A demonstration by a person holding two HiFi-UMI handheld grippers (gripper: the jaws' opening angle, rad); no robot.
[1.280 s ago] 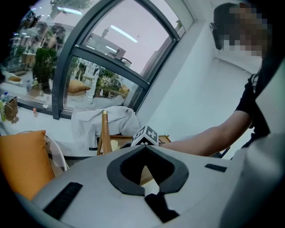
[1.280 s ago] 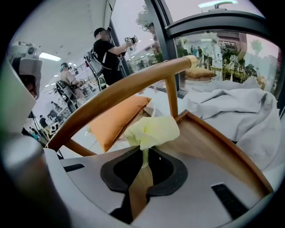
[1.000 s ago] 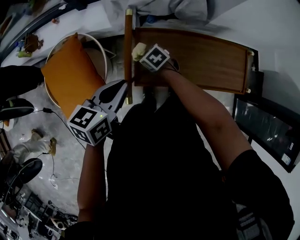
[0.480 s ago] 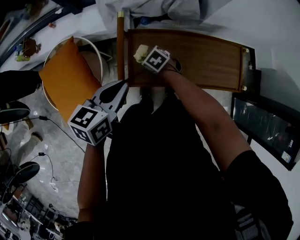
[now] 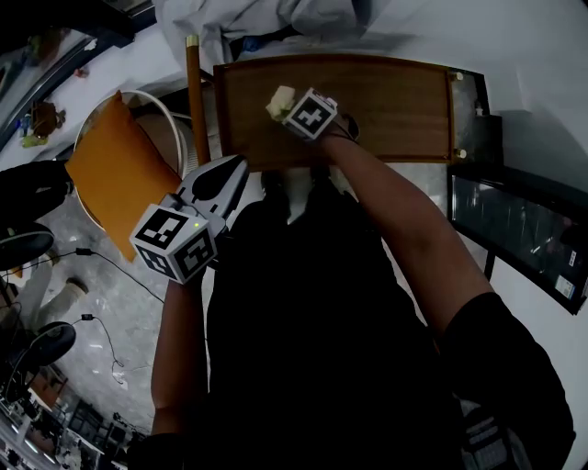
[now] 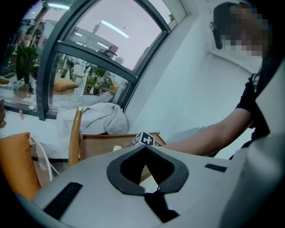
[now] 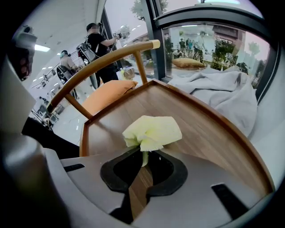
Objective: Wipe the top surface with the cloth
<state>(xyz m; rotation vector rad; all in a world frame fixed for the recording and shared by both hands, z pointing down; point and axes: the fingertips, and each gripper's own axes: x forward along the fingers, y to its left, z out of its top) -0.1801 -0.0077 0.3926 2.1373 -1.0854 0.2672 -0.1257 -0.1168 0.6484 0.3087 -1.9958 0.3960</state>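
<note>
1. My right gripper (image 5: 284,106) is clenched on a pale yellow crumpled cloth (image 5: 279,99). The right gripper view shows the jaws pinching the cloth's (image 7: 153,131) lower tail, with the bunched part fanned out just past the tips.
2. The cloth is over the brown wooden worktop with a raised rim (image 5: 390,106), in its near-left part in the head view and close to the left rim. As far as I can tell, the bunch is down on the wood (image 7: 205,124).
3. My right arm reaches forward across my dark-clothed body, and the marker cube sits just behind the cloth.
4. My left gripper (image 5: 237,169) is closed on nothing. In the left gripper view the jaw tips (image 6: 144,148) meet with nothing between them.
5. The left gripper is held off the worktop, near its near-left corner and well apart from the cloth.
6. A wooden chair with a curved back rail (image 7: 104,62) stands just left of the worktop, and its rail (image 5: 193,92) runs alongside the left rim.
7. An orange cushion (image 5: 110,179) lies on the chair seat, and it also shows in the right gripper view (image 7: 109,95).
8. A heap of pale grey fabric (image 5: 262,23) lies beyond the worktop's far edge (image 7: 225,91).
</note>
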